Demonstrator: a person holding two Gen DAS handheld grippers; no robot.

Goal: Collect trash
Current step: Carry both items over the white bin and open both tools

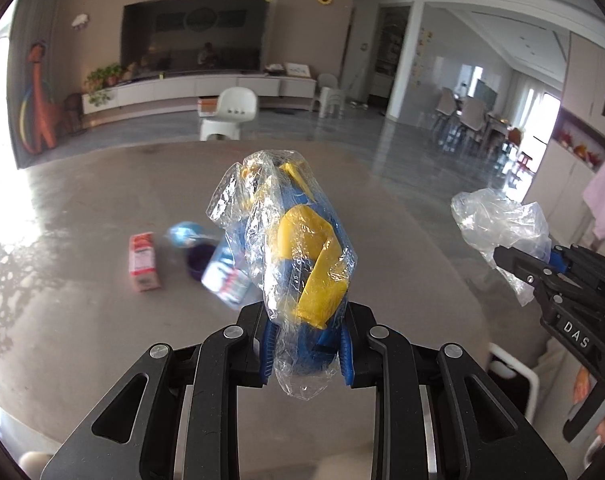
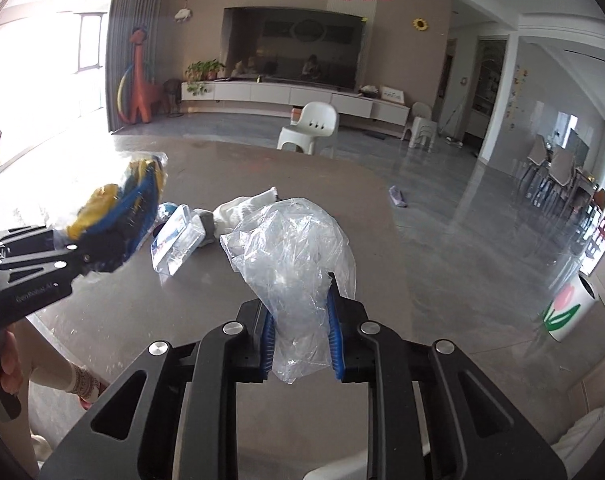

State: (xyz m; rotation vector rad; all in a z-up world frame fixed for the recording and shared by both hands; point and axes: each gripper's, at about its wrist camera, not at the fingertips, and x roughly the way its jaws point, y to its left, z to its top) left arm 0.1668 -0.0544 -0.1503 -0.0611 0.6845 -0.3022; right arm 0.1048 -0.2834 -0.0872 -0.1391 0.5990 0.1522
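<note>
While both fingers clench plastic wrappers [image 2: 290,264], a red carton [image 1: 143,257] lies beyond.

clear crinkly plastic wrap [image 1: 298,240] with glossy yellow and blue inside, matt black tongs [image 1: 307,354], smooth grey worktop [image 1: 102,320] at 9 o'clock, shiny floor [image 2: 482,208]

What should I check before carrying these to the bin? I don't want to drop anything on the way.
1. Left gripper shut on the yellow-blue wrapper: ok.
2. Right gripper shut on the clear bag: ok.
3. Both loads lifted off the table: ok.
4. Grippers apart, loads not tangled: ok.
5. Table cleared: not ok; a red carton, a blister pack and white paper remain.
6. Bin location: cannot tell; the white tulip-painted container on the floor may be it.
</note>
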